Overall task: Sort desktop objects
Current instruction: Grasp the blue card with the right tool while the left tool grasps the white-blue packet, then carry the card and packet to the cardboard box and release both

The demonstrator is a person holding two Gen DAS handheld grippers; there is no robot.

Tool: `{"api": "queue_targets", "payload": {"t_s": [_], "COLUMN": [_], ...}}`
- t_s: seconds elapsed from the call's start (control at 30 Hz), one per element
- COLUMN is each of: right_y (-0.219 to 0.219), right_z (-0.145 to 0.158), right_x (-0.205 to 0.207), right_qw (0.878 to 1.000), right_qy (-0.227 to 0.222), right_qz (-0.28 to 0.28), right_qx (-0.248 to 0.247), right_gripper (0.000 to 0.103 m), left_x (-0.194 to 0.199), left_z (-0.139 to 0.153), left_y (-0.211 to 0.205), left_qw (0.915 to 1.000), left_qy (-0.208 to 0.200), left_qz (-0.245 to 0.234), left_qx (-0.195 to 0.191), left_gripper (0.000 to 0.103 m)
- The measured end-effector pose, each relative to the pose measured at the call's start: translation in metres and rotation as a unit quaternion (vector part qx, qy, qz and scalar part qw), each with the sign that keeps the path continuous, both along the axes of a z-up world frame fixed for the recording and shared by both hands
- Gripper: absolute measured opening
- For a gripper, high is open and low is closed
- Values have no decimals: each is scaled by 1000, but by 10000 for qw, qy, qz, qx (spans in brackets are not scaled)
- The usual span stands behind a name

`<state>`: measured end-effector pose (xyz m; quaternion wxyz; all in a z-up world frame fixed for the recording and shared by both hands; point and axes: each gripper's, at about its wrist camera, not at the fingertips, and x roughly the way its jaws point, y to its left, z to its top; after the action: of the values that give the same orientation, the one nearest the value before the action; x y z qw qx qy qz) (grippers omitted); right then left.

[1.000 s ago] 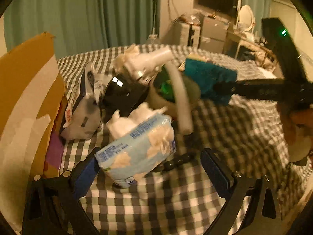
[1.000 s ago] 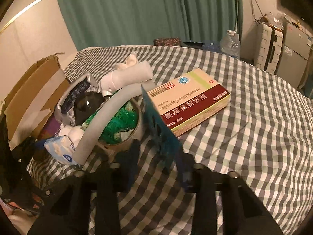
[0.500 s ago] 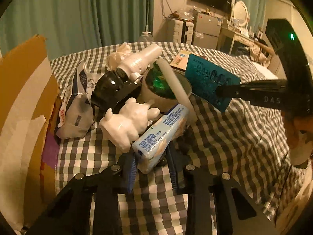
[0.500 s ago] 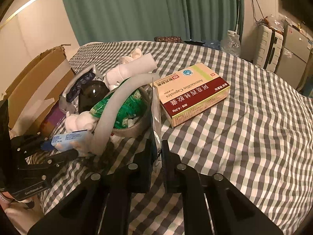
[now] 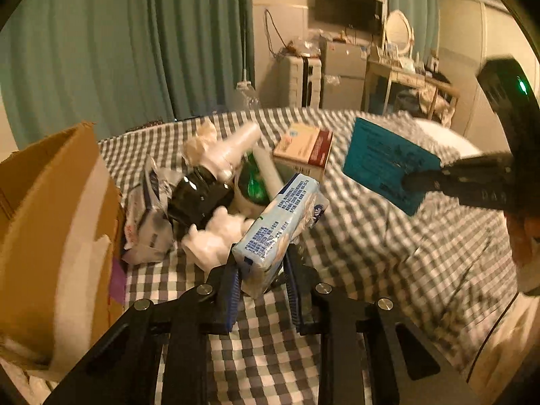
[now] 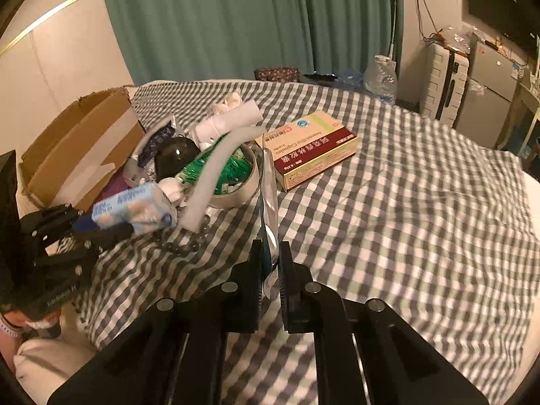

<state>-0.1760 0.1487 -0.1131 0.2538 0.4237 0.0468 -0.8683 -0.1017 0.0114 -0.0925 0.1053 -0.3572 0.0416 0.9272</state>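
both my tongs are pinching something: my left gripper (image 5: 261, 275) clamps a pale blue tissue pack (image 5: 281, 221) at centre frame, lifted above the checked cloth (image 5: 371, 253); my right gripper (image 6: 270, 266) squeezes a flat teal foil pouch (image 5: 388, 168), seen edge-on in its own view. behind, mid-left, sit a tape roll (image 6: 236, 182), a medicine box (image 6: 310, 145) and a cardboard box (image 6: 77, 145).

Teal pouch (image 5: 388, 172) — grey-checked cloth (image 6: 405, 202)
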Motion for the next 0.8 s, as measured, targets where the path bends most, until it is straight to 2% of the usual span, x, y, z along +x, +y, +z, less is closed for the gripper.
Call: {"api": "queue_targets", "payload": {"t_s": [0.1,0.37,0.43,0.47,0.63,0.8], "right_y": [4,-1,-2,-3,-5,-16], "right_z": [20,85,100,106,134,157], "right_x": [13,57,70,74,102,118], "right_qw": [9999,9976,9967,9962,9936,9913], "right_qy": [138,676,799,853,1110,1300], "right_qz": [-36,-17,-12,-7,-6,31], "right_qx": [40,137,146,160,210,188], "right_gripper": [8,8,8,8,8,8], "left_x": [7,24,26,27,39,49], "left_z": [21,68,81,88,121,147], "left_y": [-5,-1,-2,-3,-5,-24], "left_qw": [9996,9992,9989,9984,9971,9967], "left_qy": [105,328,261,173,297,373], "left_qz": [57,136,72,-13,-215,-153], "left_qx": [269,199,382,541,671,700], "left_gripper": [24,24,24,24,24,24]}}
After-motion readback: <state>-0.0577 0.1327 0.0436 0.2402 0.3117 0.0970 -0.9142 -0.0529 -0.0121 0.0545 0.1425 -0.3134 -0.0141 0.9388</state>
